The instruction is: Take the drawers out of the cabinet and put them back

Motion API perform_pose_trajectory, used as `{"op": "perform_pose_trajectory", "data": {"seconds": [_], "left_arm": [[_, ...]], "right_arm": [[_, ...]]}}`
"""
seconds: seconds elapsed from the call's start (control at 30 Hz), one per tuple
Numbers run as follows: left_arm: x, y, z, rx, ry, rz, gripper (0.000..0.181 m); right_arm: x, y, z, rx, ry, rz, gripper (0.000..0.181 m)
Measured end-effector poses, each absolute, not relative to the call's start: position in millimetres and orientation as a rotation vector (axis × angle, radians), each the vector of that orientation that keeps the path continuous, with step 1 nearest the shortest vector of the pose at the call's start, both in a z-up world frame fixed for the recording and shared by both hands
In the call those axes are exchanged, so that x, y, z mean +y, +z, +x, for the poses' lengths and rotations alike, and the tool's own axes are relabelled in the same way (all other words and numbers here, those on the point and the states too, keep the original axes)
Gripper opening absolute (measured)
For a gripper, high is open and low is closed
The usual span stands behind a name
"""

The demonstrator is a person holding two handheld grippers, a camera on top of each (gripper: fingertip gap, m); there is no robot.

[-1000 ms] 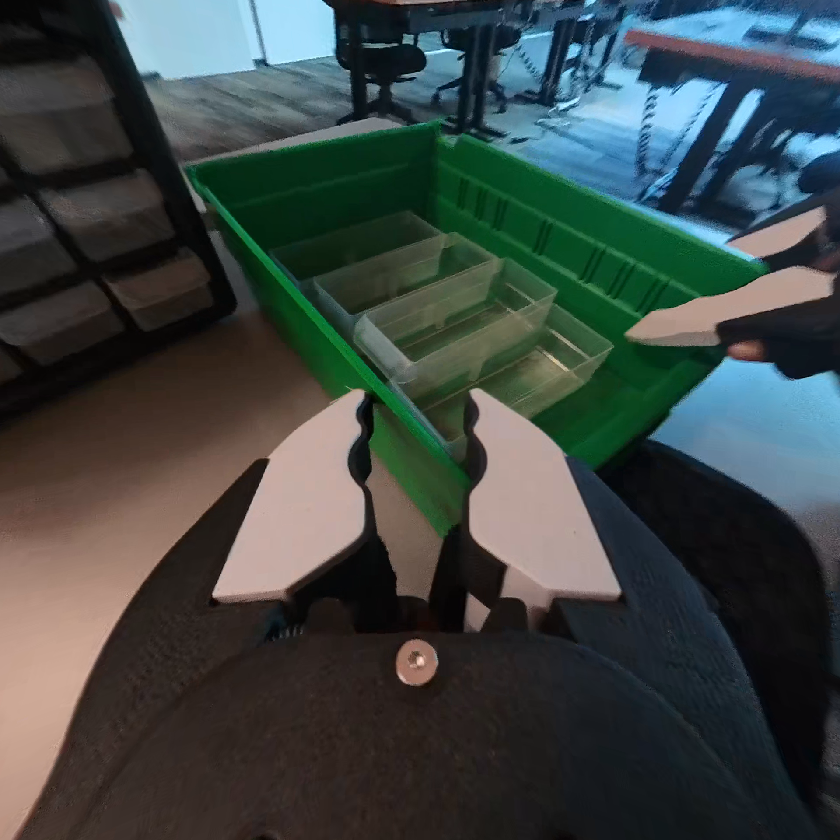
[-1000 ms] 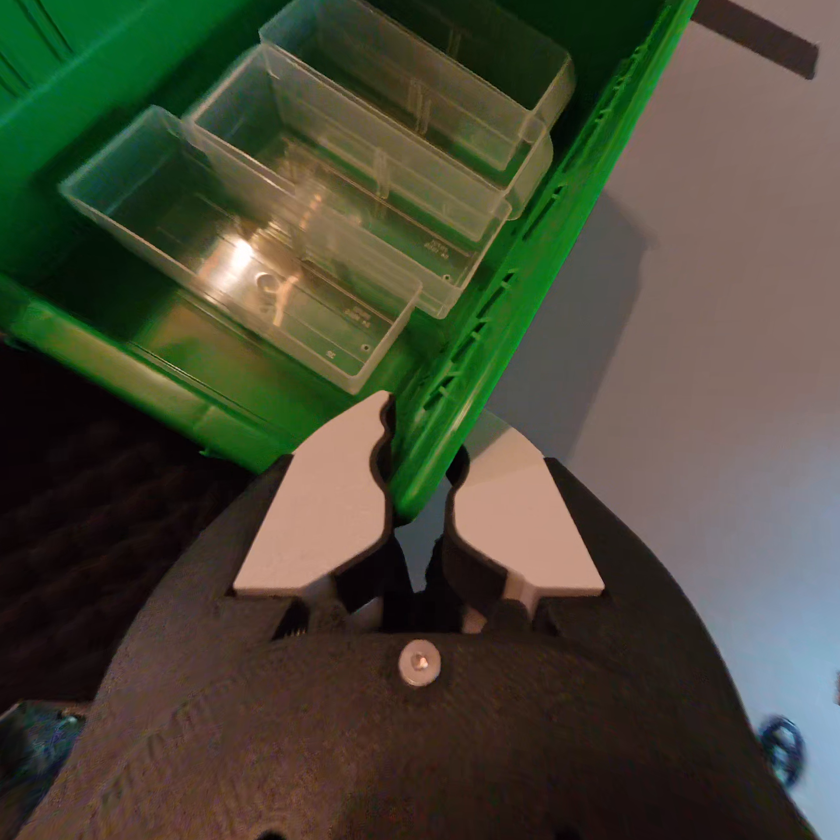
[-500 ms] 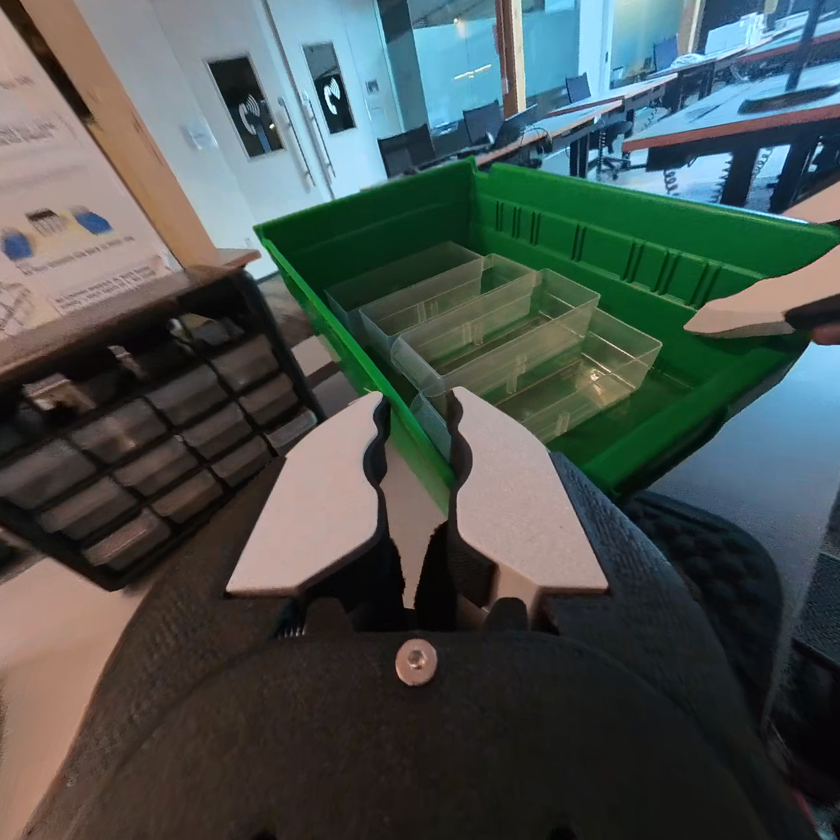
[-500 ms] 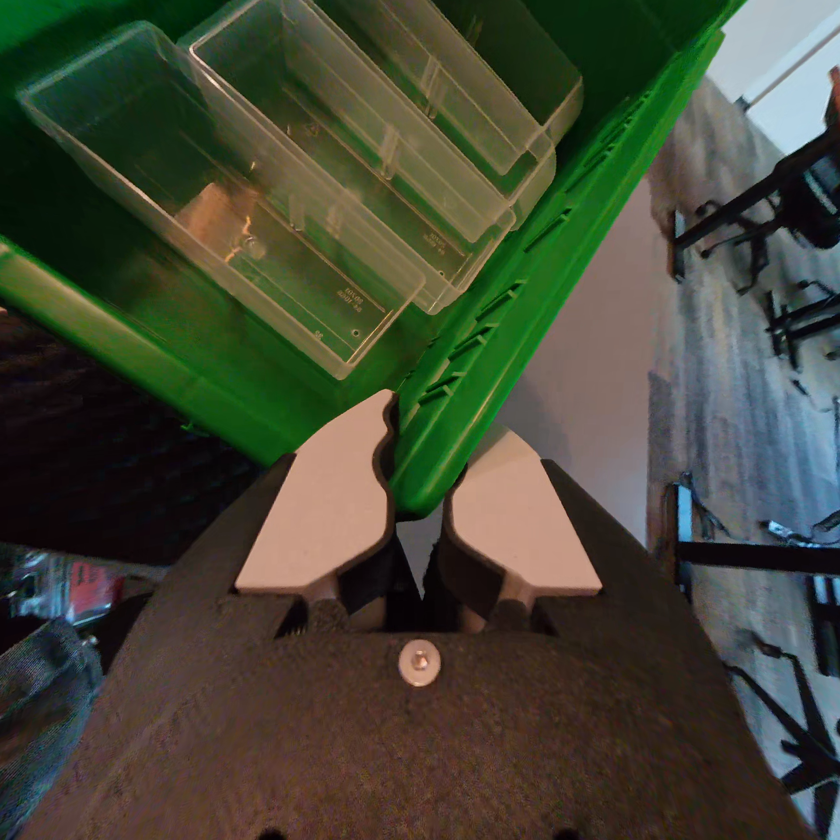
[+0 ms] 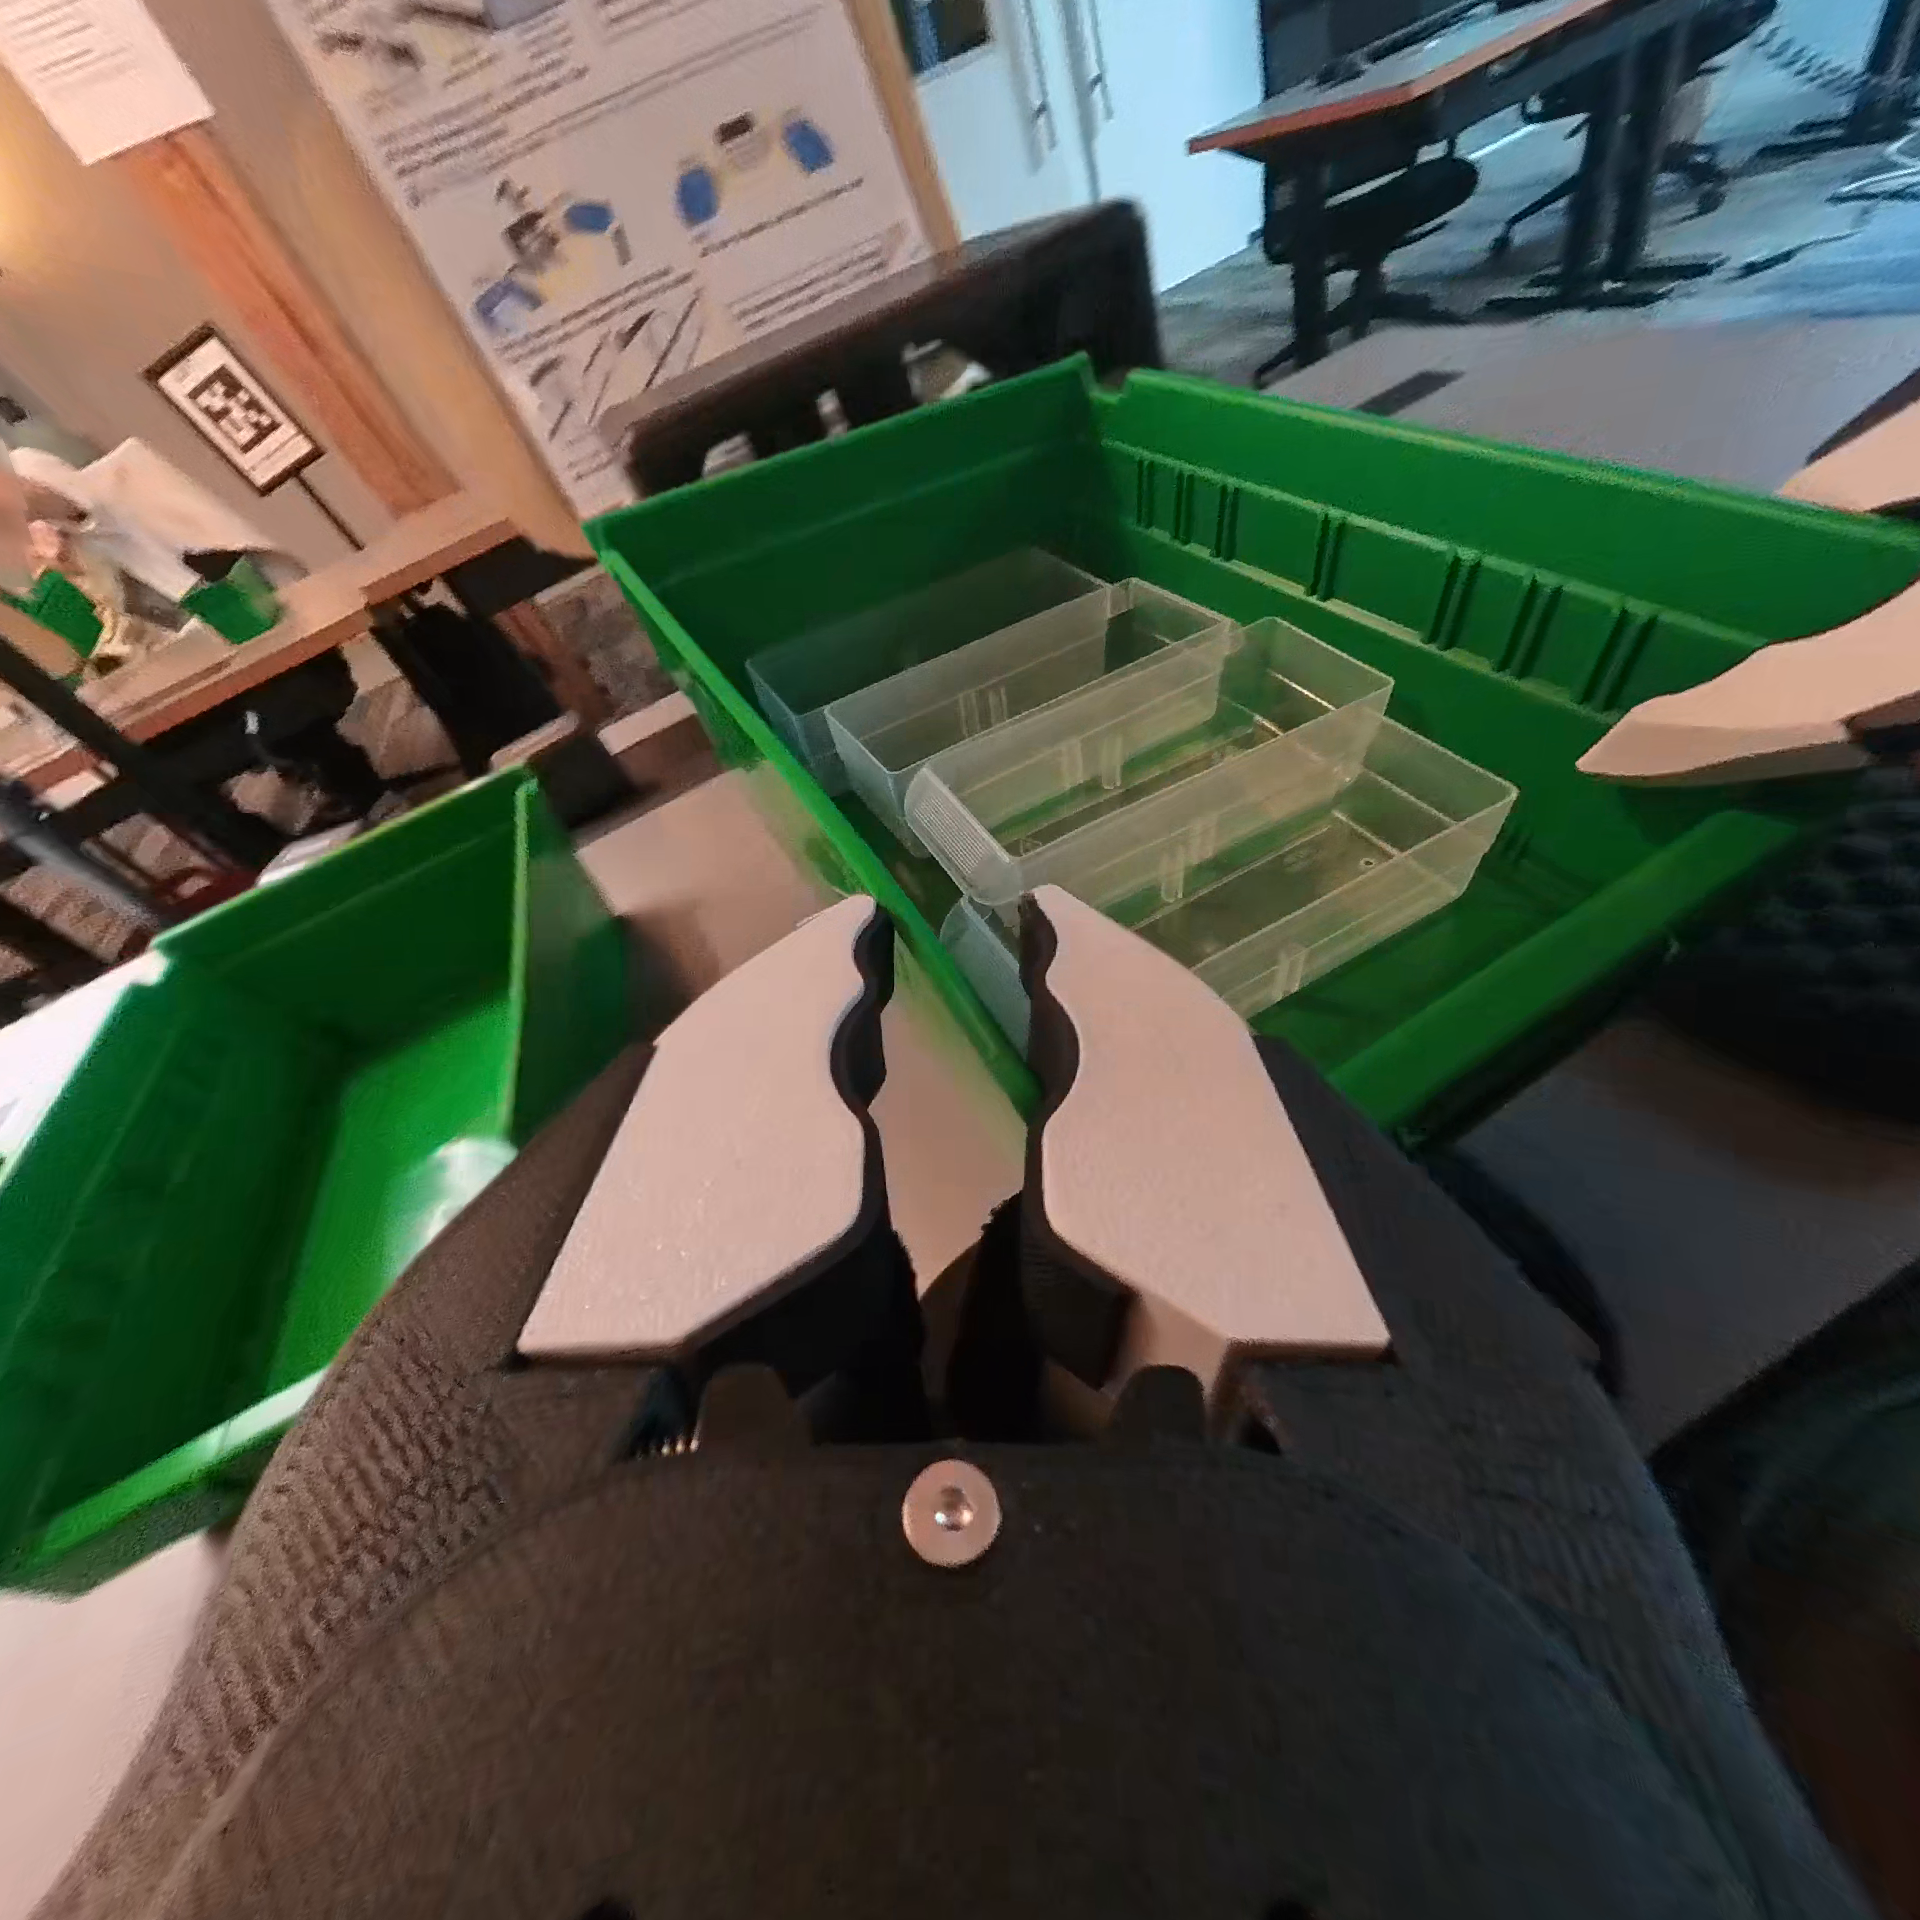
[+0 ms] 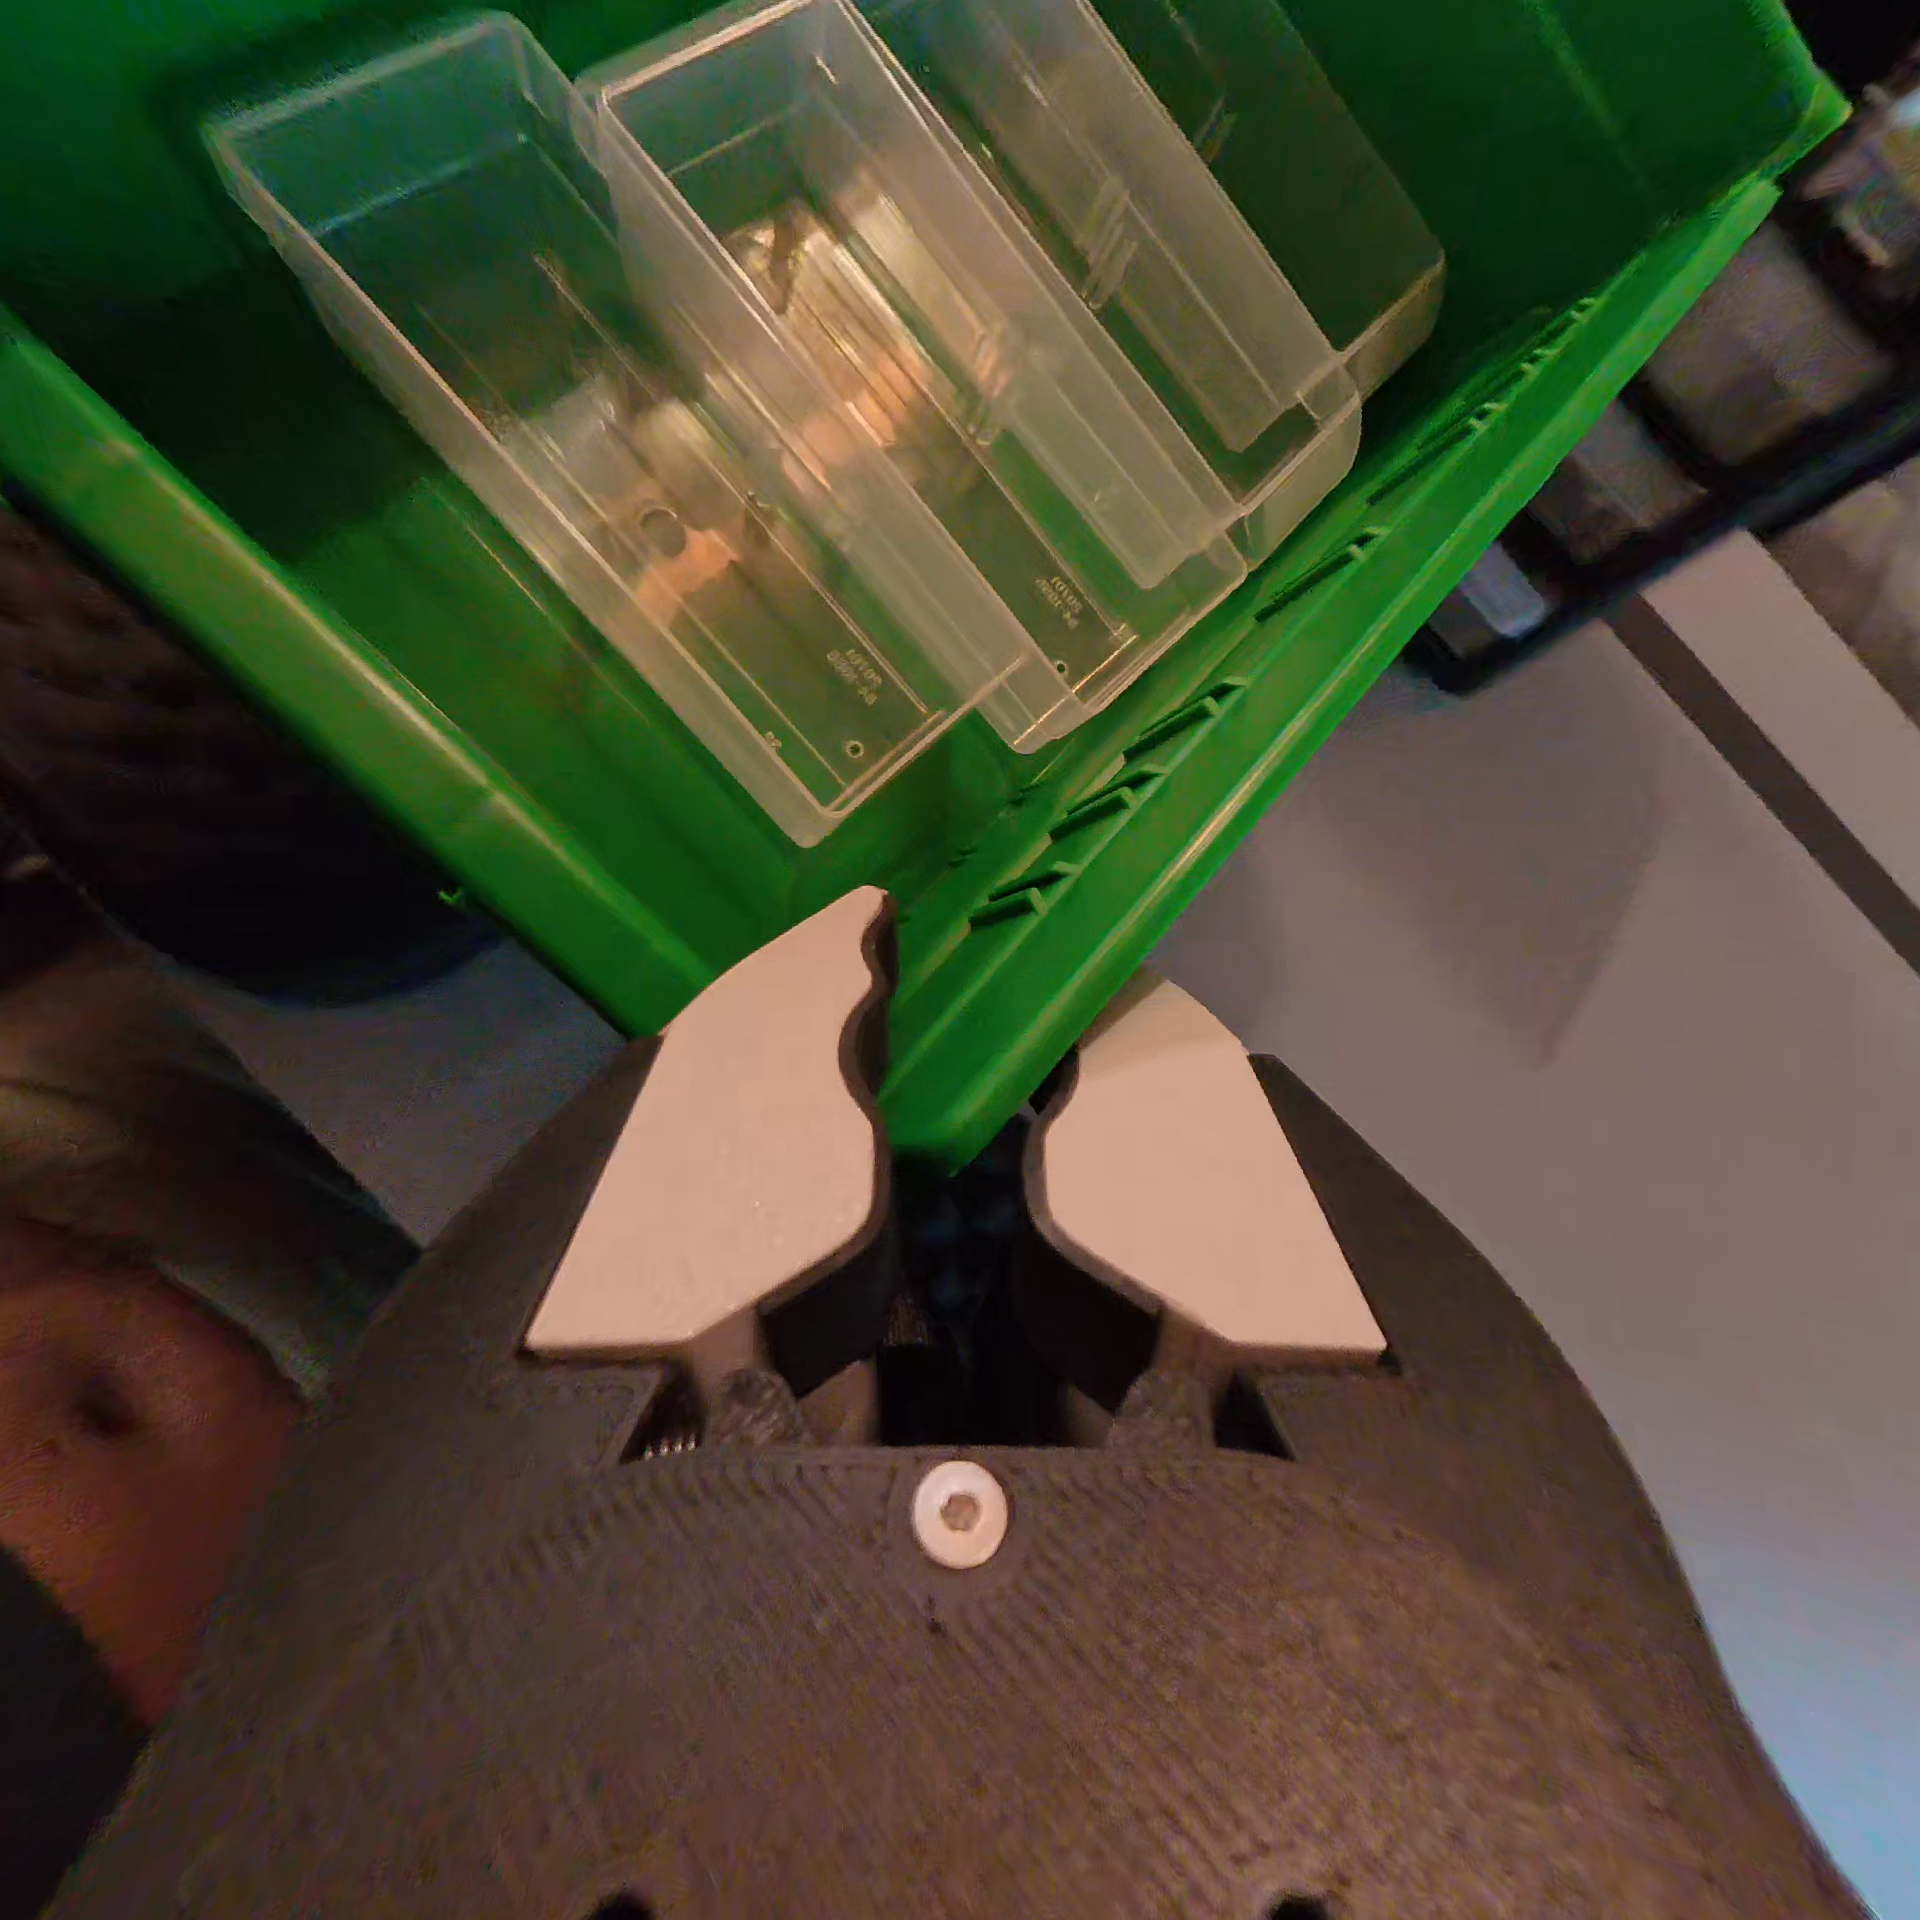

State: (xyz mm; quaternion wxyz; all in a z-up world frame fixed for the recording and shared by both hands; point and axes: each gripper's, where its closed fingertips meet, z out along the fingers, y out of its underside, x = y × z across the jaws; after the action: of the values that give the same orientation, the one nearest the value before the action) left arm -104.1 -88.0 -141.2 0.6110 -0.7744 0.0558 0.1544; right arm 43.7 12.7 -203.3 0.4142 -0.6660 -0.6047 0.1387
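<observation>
I see four clear plastic drawers [image 5: 1174,790] lying in a row inside a large green bin [image 5: 1299,540], overlapping one another like tiles, each a long, thin-walled rectangular tray with small moulded ribs inside and a curved pull lip at one end. From my right wrist view the same drawers [image 6: 790,447] look glossy and see-through, with the bin's green floor showing through them.

The green bin [image 6: 582,727] is smooth, opaque plastic with ribbed long walls and a thick rolled rim. My left gripper [image 5: 956,925] has its jaws clenched on the near long wall of the bin, one flat grey finger outside and one inside, next to the drawer ends. My right gripper [image 6: 997,997] has its jaws clamped on the bin's corner rim; its grey fingers also show at the right edge of the left wrist view. Both grippers have matte black, layered printed bodies.

A second green bin [image 5: 343,1060], also smooth plastic, sits just to the left on the pale grey surface [image 6: 1507,935]. The dark cabinet [image 5: 914,343] stands behind the large bin, blurred.
</observation>
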Motion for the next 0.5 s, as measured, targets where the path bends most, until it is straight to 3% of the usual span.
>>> {"op": "perform_pose_trajectory", "data": {"seconds": [0.37,0.5], "left_arm": [[-103.1,-184.9,-177.3,0.006,0.238,-1.791,0.023],[-99.6,-190.1,-180.5,-0.032,0.162,-1.712,0.030]], "right_arm": [[-14.7,-236.7,-31.4,-1.541,0.538,-1.687,0.029],[-15.2,-238.5,-35.4,-1.515,0.578,-1.691,0.038]]}}
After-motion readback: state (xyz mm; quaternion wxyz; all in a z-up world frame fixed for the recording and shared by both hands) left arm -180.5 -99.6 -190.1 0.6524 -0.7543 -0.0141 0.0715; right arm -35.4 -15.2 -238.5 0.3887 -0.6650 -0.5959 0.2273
